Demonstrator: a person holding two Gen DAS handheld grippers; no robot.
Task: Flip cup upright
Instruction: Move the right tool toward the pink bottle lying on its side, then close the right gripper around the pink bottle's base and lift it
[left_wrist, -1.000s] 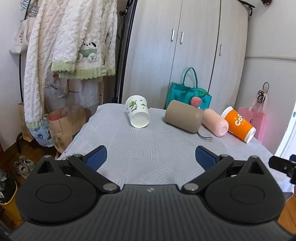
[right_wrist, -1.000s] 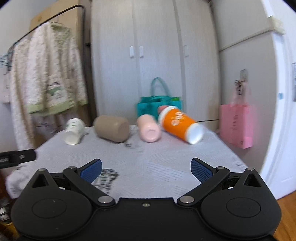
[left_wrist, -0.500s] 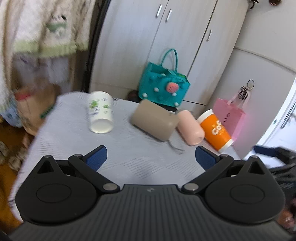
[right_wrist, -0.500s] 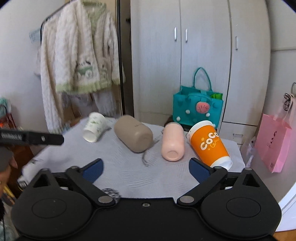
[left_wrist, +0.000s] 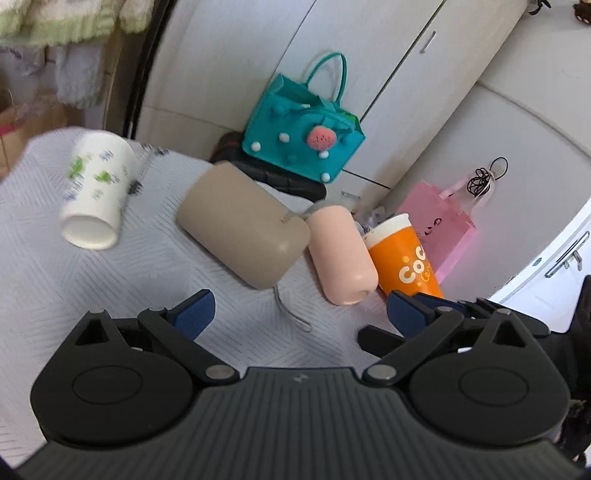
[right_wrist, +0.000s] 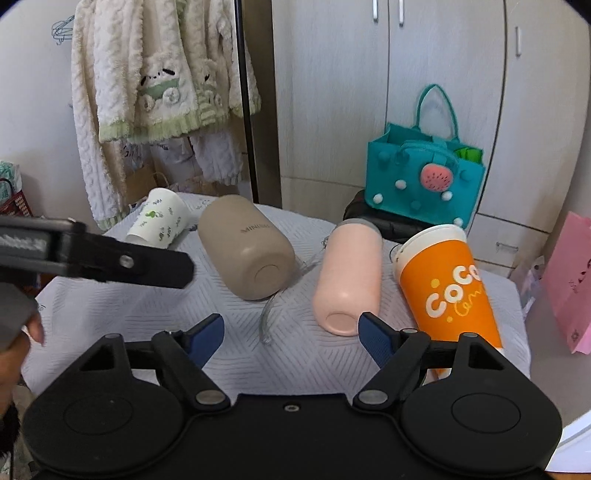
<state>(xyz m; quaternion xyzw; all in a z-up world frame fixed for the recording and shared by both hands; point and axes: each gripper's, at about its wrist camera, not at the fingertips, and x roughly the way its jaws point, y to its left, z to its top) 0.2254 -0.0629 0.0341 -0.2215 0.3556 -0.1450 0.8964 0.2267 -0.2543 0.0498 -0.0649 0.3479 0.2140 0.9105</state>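
Several cups lie on their sides on a table with a white cloth (left_wrist: 44, 280): a white cup with green prints (left_wrist: 96, 190) (right_wrist: 159, 219), a tan cup (left_wrist: 242, 225) (right_wrist: 245, 247), a pink cup (left_wrist: 341, 254) (right_wrist: 351, 277) and an orange cup (left_wrist: 400, 258) (right_wrist: 448, 284). My left gripper (left_wrist: 295, 314) is open and empty, above the cloth in front of the tan and pink cups. My right gripper (right_wrist: 291, 334) is open and empty, close in front of the pink cup. One left finger (right_wrist: 110, 254) shows in the right wrist view.
A teal bag (right_wrist: 424, 181) stands behind the table by grey wardrobe doors (right_wrist: 332, 92). A pink bag (left_wrist: 439, 221) hangs at the right. Cream knitwear (right_wrist: 155, 81) hangs at the back left. A clear loop (right_wrist: 273, 314) lies on the cloth by the tan cup.
Both grippers have moved forward and closer to the cups. The left view has swung right and down. The right gripper now sits close to the pink and orange cups.
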